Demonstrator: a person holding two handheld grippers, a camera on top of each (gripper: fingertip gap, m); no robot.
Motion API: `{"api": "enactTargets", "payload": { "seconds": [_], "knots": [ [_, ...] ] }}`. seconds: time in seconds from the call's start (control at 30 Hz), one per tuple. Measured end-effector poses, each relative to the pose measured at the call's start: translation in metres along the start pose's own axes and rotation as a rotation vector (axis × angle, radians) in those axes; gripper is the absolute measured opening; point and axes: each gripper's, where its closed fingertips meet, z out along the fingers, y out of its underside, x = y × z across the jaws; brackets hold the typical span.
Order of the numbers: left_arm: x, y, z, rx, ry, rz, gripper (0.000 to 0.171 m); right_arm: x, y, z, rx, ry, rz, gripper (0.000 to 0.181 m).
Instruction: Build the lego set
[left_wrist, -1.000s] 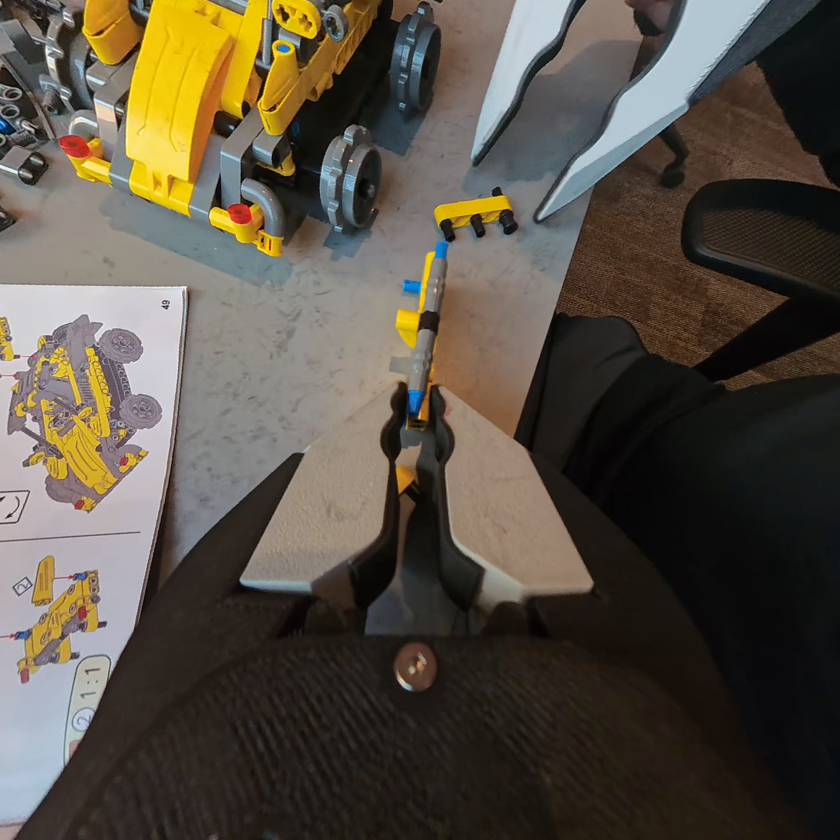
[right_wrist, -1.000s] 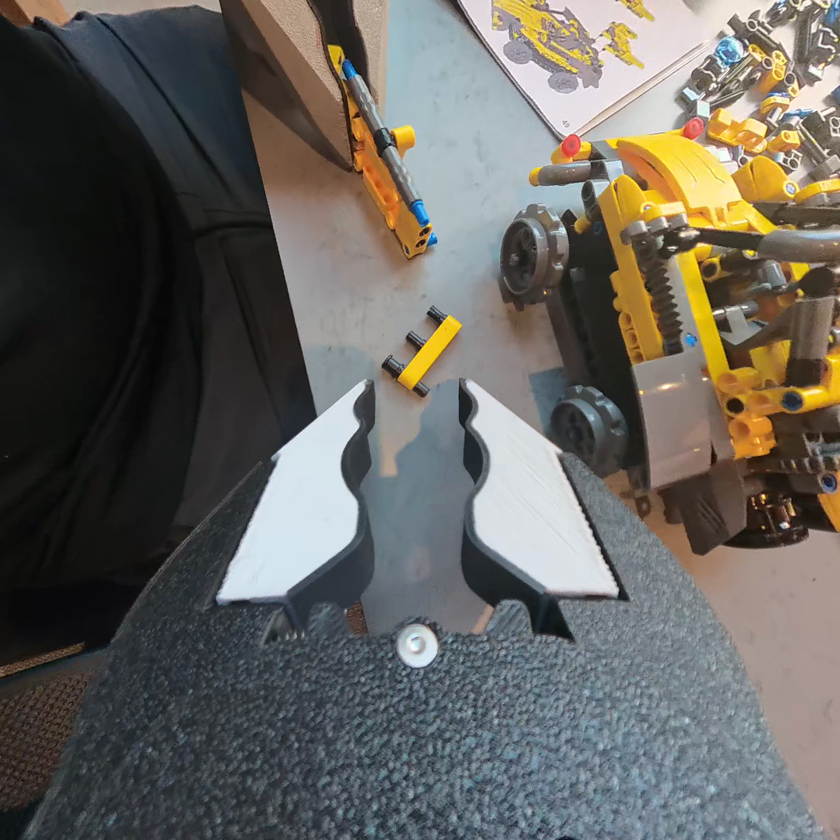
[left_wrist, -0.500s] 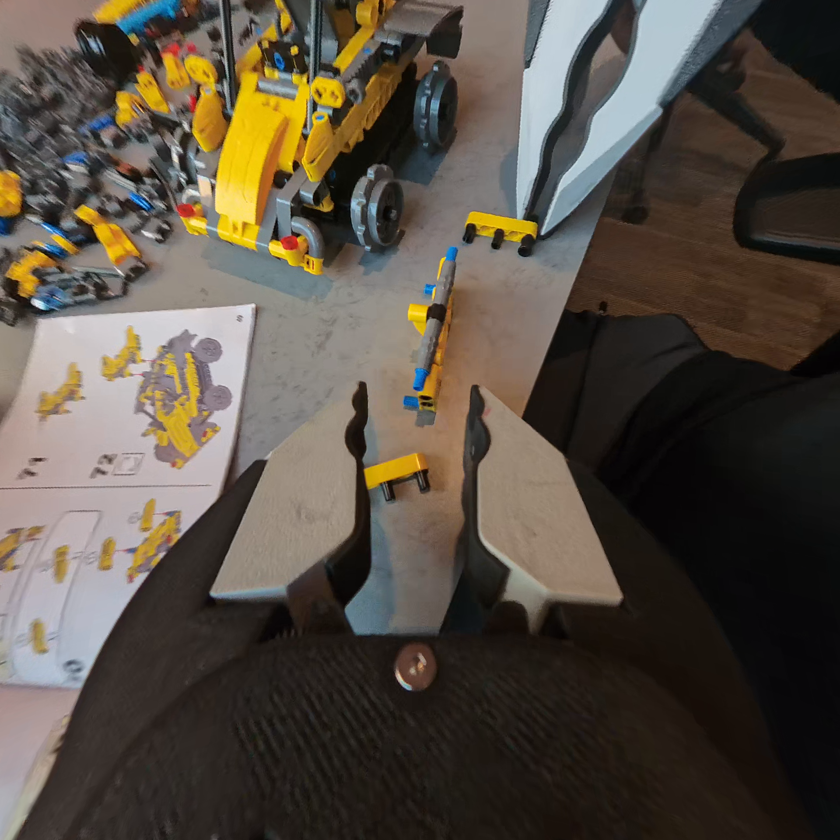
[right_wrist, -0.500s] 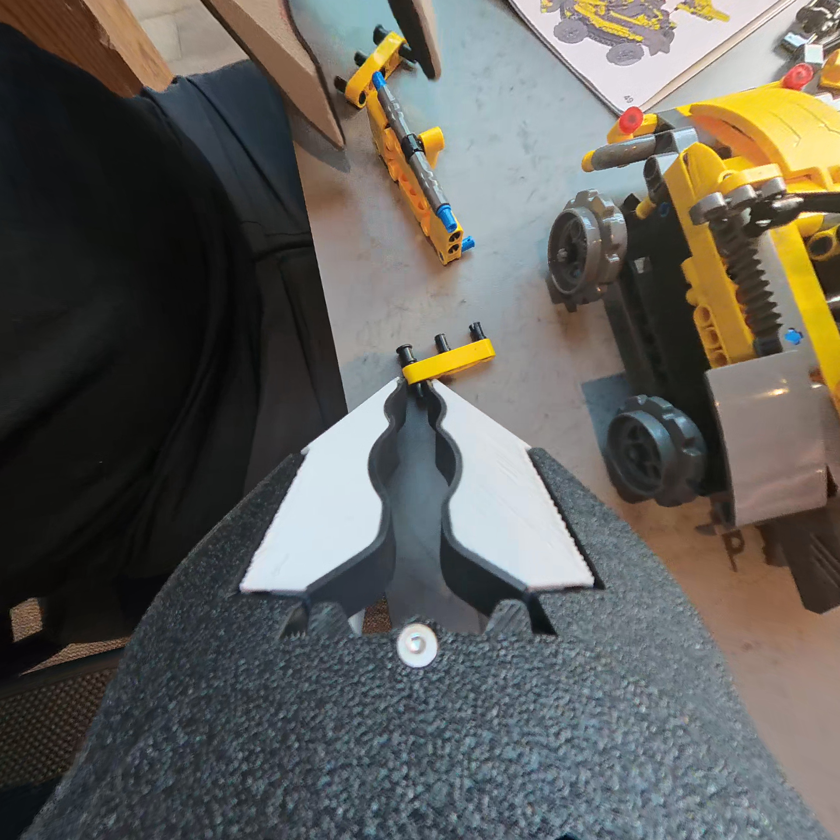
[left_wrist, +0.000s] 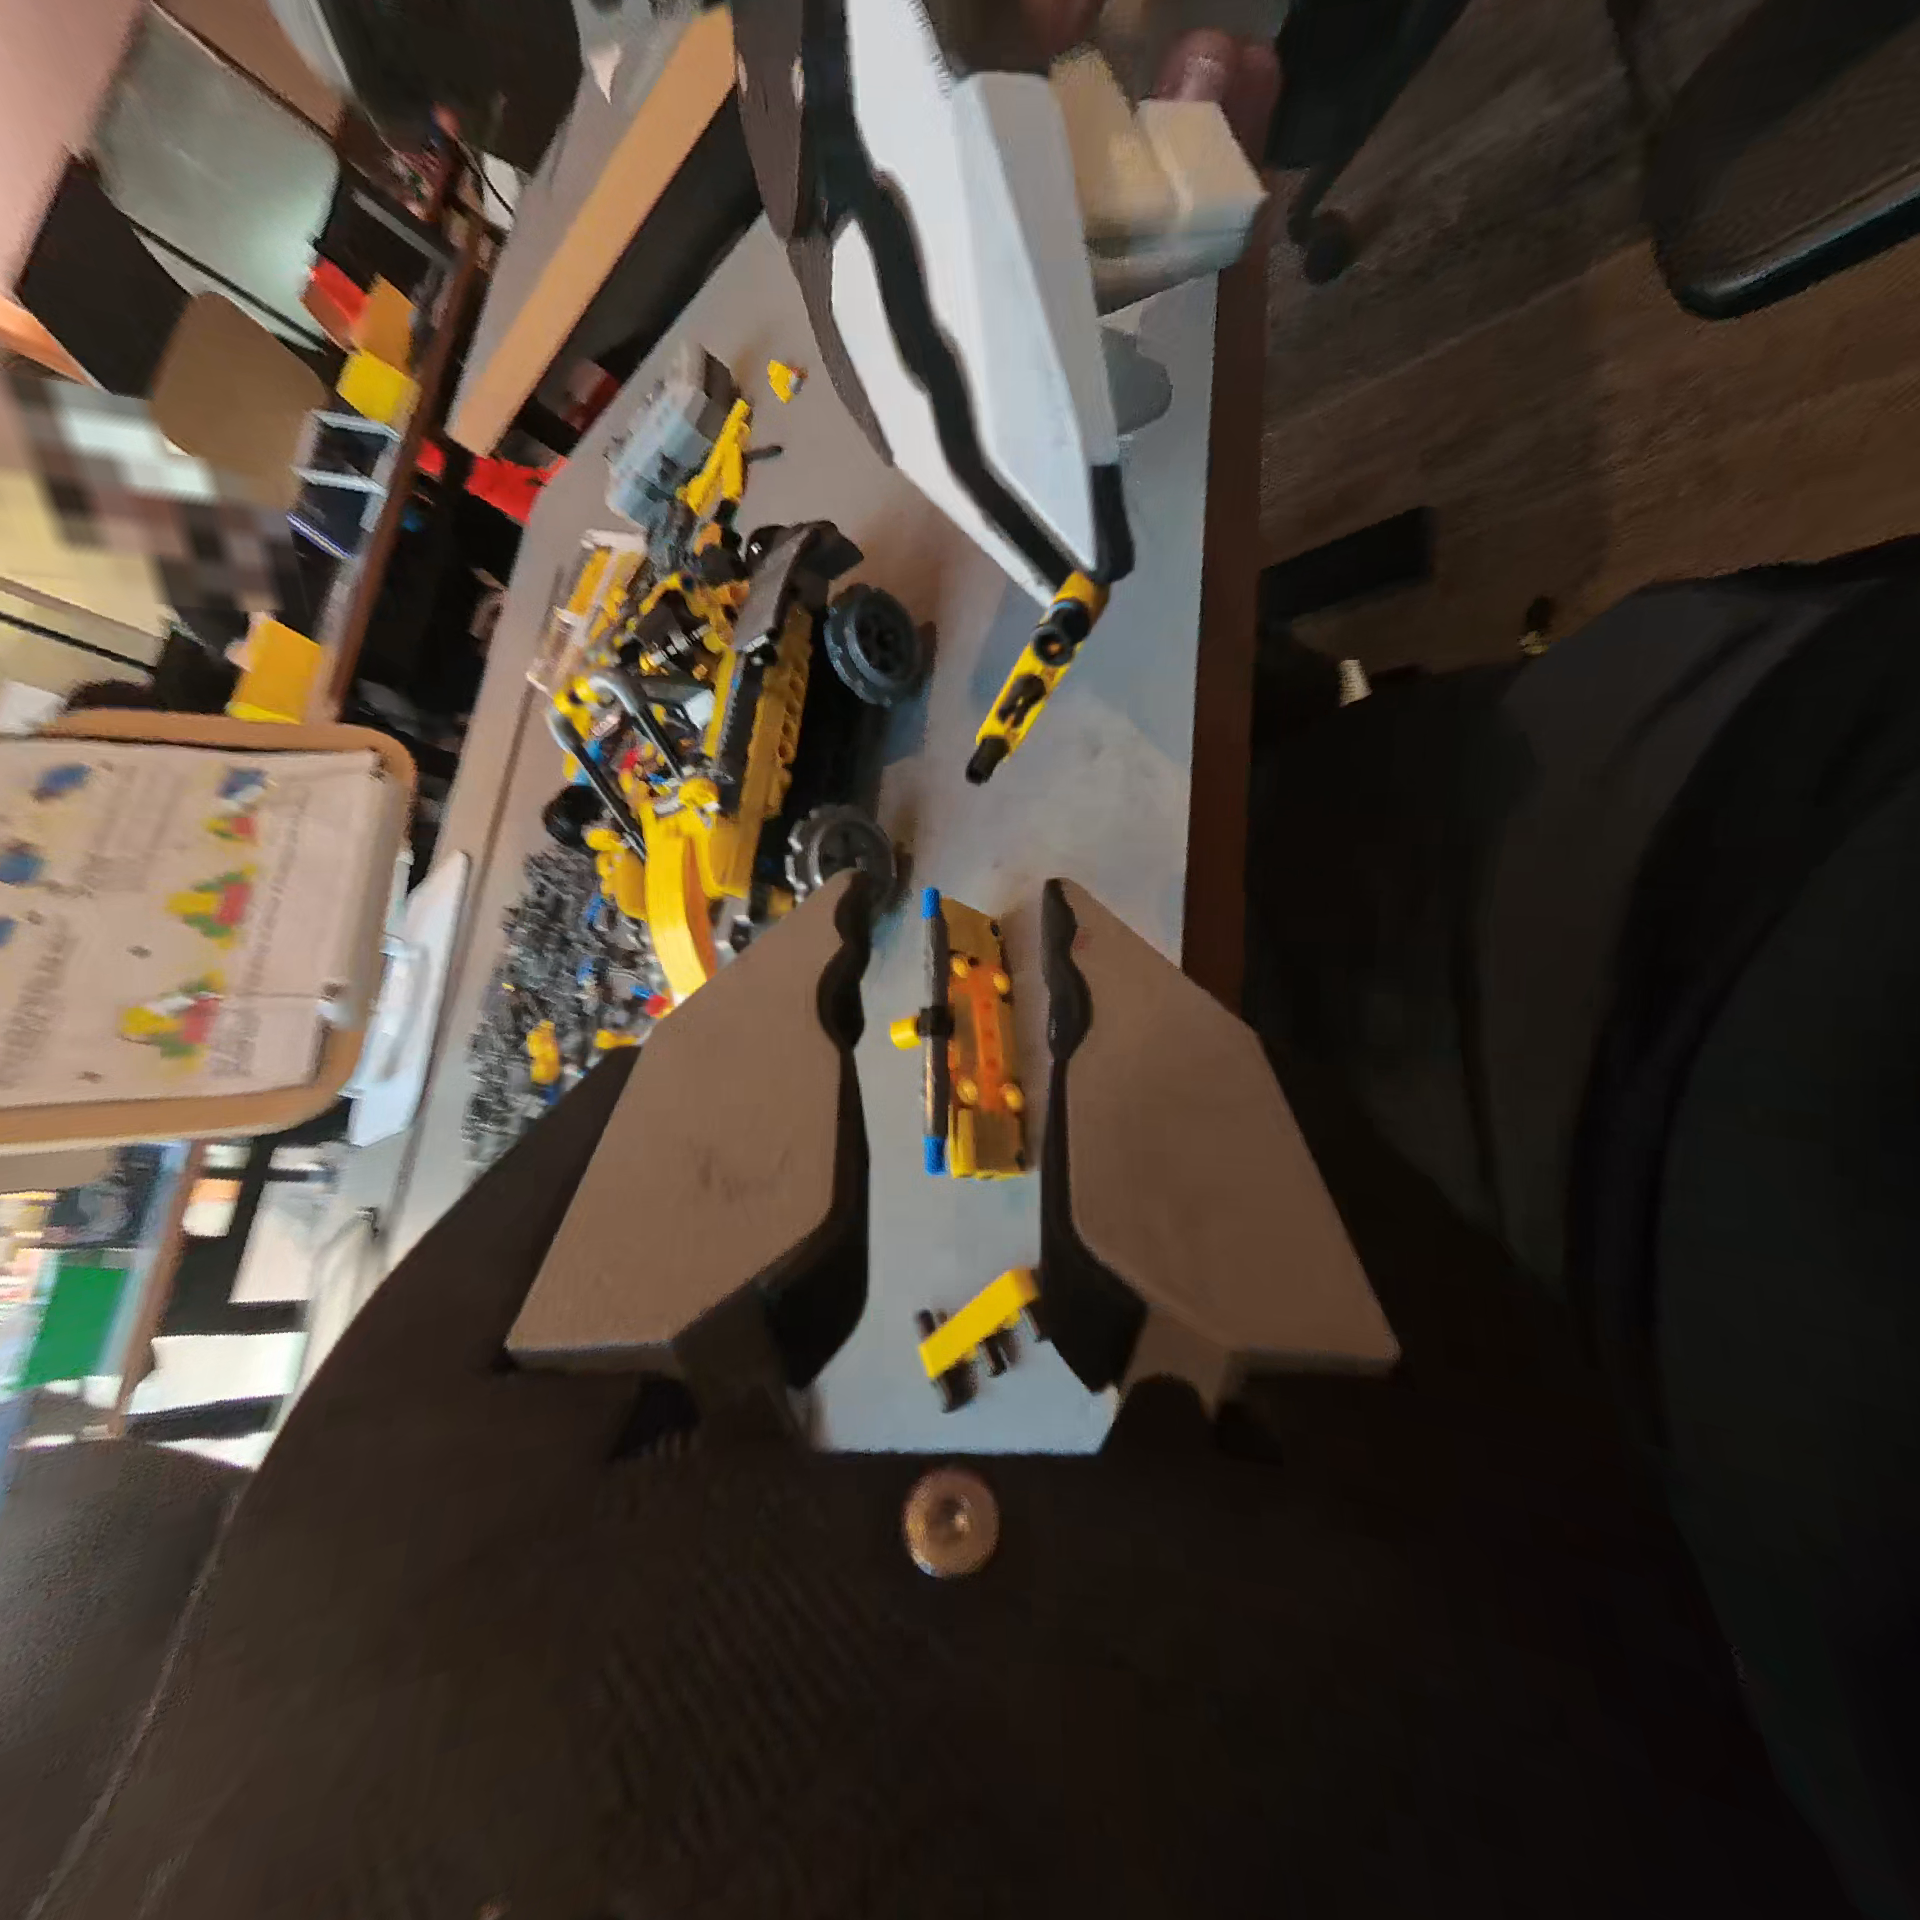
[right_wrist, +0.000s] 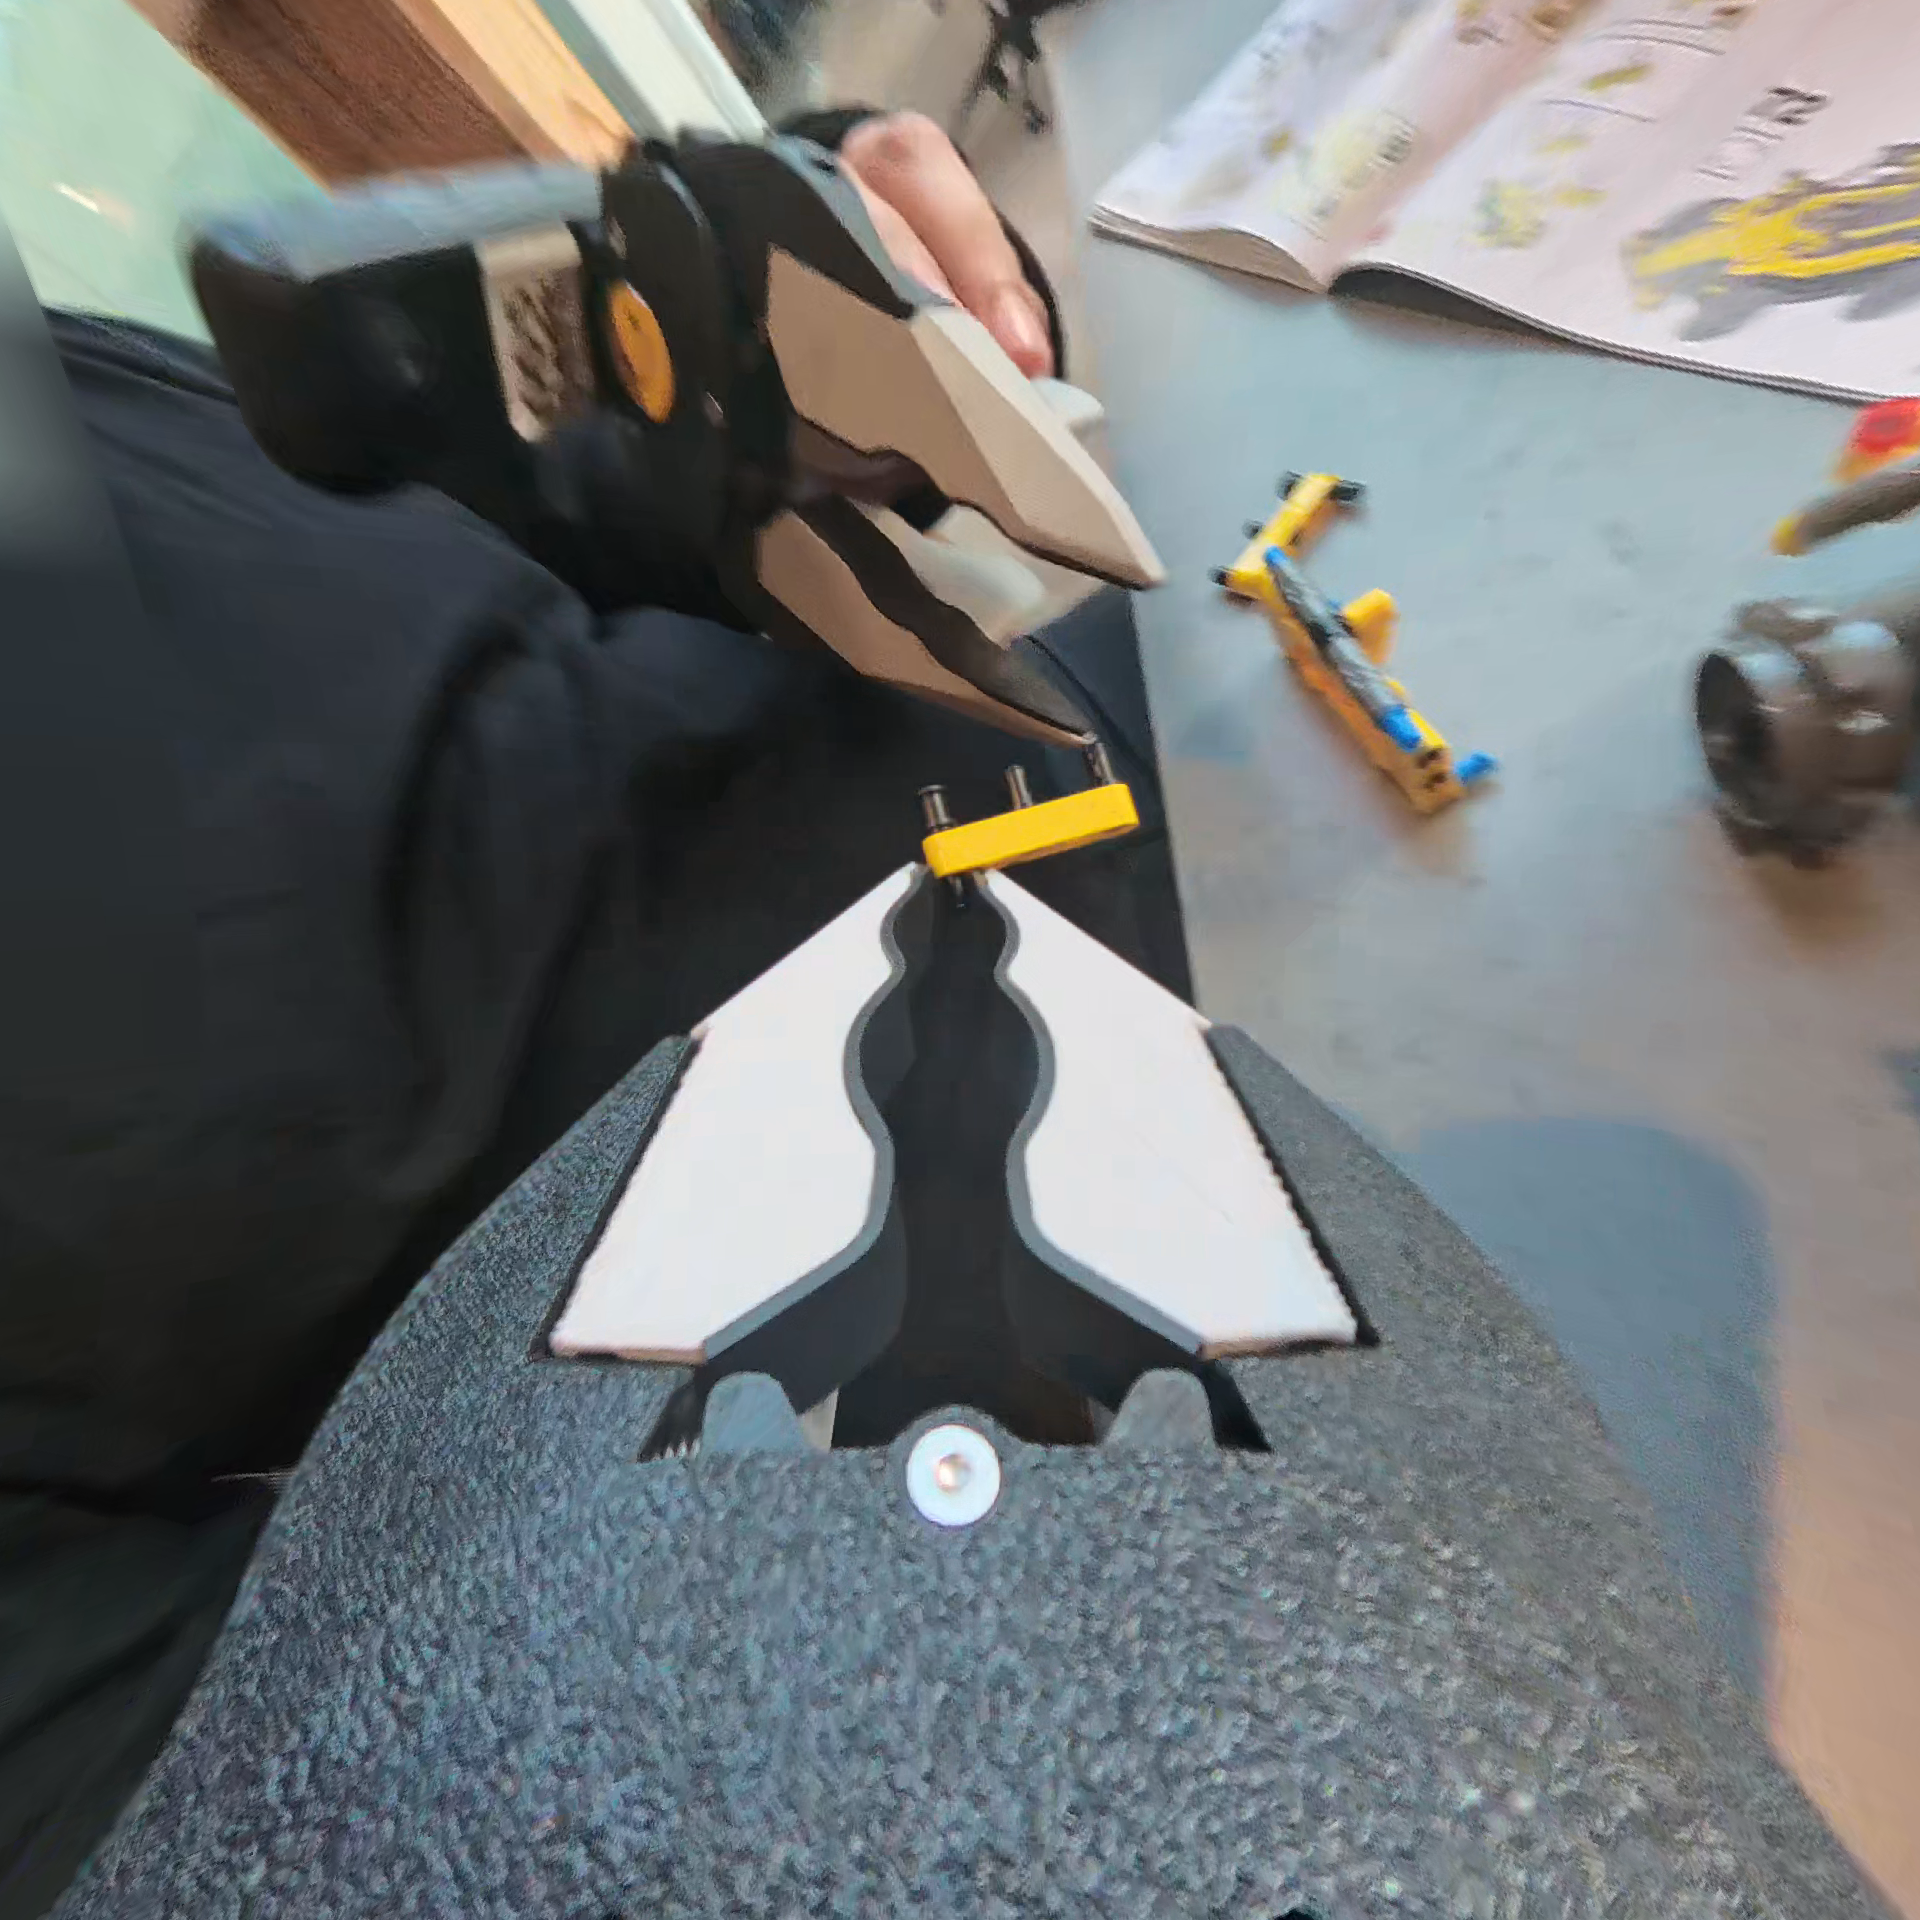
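My right gripper (right_wrist: 956, 883) is shut on a black pin of a short yellow beam (right_wrist: 1029, 831) with three pins and holds it in the air beside the table edge. In the left wrist view it (left_wrist: 1081, 561) holds the beam (left_wrist: 1039, 675) above the grey table (left_wrist: 1101, 790). My left gripper (left_wrist: 951, 904) is open and empty. A yellow and grey assembly (left_wrist: 971, 1039) with blue pins lies on the table and shows between its fingers. The right wrist view shows the left gripper (right_wrist: 1112, 660) raised, its lower fingertip close to the beam's far pin, and the assembly (right_wrist: 1340, 644) lying free.
A small yellow piece (left_wrist: 982, 1330) with black pins lies near the assembly. A large yellow vehicle model (left_wrist: 717, 748) stands on the table, with loose parts (left_wrist: 561, 997) behind it. An instruction booklet (right_wrist: 1558, 208) lies further off. A person in dark clothing (right_wrist: 312, 831) sits at the table edge. Spacing between my two grippers at the tips: around 5 centimetres. Between my left fingertips and the small yellow piece (left_wrist: 982, 1330) there is roughly 11 centimetres.
My left gripper opened, let go of the assembly onto the table, and rose away. My right gripper shut on the yellow beam's pin and lifted the beam off the table.
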Motion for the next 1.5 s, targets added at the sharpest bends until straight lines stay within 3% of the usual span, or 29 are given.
{"api": "enactTargets", "payload": {
  "seconds": [0.1, 0.3, 0.6, 0.77, 0.9, 1.03, 1.23, 1.43, 1.5],
  "knots": [
    [0.001, -0.013, 0.0, 0.008, -0.062, 0.084, 0.028, -0.014, -0.011, 0.003, 0.077, -0.123, 0.064, 0.008],
    [0.009, -0.019, -0.001, 0.044, -0.01, 0.023, 0.027, -0.025, -0.02, 0.005, 0.157, -0.298, 0.171, 0.008],
    [0.012, -0.018, -0.001, 0.106, 0.18, -0.071, 0.009, -0.026, -0.019, 0.015, 0.147, -0.332, 0.189, 0.008],
    [0.013, -0.006, 0.004, 0.069, 0.262, -0.259, 0.004, -0.009, -0.027, 0.015, 0.179, -0.164, 0.094, 0.009],
    [0.002, -0.012, 0.002, 0.153, 0.363, -0.568, 0.004, 0.003, -0.039, 0.005, 0.246, 0.01, -0.025, 0.038],
    [0.002, -0.015, 0.0, 0.209, 0.495, -0.77, 0.004, 0.006, -0.044, 0.002, 0.309, 0.126, -0.123, 0.037],
    [0.009, -0.015, 0.003, 0.197, 0.52, -0.781, 0.004, 0.02, -0.041, 0.017, 0.212, 0.381, -0.267, 0.018],
    [0.008, -0.014, 0.003, 0.182, 0.532, -0.803, 0.005, 0.018, -0.043, 0.025, 0.213, 0.385, -0.303, 0.012],
    [0.003, -0.011, 0.002, 0.175, 0.507, -0.824, 0.013, 0.021, -0.046, 0.021, 0.241, 0.403, -0.287, 0.007]
  ]
}}
